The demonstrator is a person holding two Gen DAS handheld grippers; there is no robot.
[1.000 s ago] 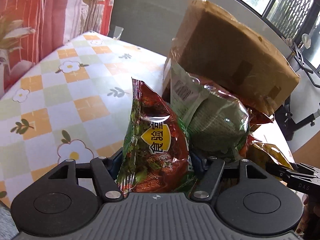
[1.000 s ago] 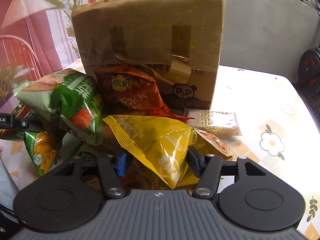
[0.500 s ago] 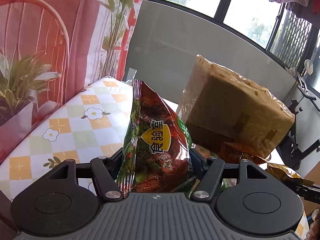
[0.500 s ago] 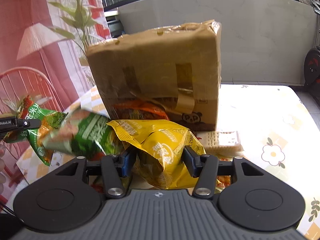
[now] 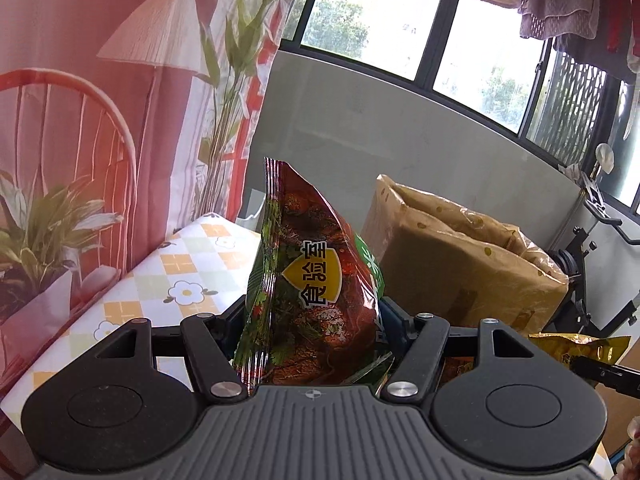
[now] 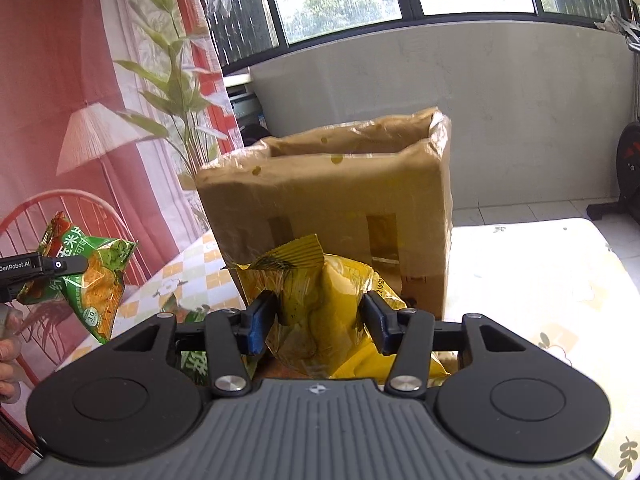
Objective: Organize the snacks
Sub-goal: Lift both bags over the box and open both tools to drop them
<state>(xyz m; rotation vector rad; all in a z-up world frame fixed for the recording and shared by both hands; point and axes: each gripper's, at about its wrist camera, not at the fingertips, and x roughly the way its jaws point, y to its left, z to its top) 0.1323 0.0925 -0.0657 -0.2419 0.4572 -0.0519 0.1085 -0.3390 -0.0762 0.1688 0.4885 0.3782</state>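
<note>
Snack bags sit in both tongs, held up near an open cardboard box. In the left wrist view, the left tongs (image 5: 314, 320) stand a good way apart and pinch a red and green snack bag (image 5: 316, 280) upright between their pads, its top corner pointing up toward the window. Behind it to the right stands the brown cardboard box (image 5: 460, 264), open at the top, on a desk (image 5: 180, 276) covered with a checked flower cloth. At the far right edge a yellow snack bag (image 5: 576, 346) shows, gripped by the tip of the right tongs (image 5: 600, 372). In the right wrist view, the right tongs (image 6: 318, 320) are closing on that yellow snack bag (image 6: 328, 312), which bulges between the two pads and is squeezed at both sides. The cardboard box (image 6: 332, 200) rises just behind it, its open mouth facing up. At the left edge the left tongs (image 6: 48, 266) carry their bag (image 6: 88, 280), seen here from its green and orange side, in the air above the desk (image 6: 540, 264).
</note>
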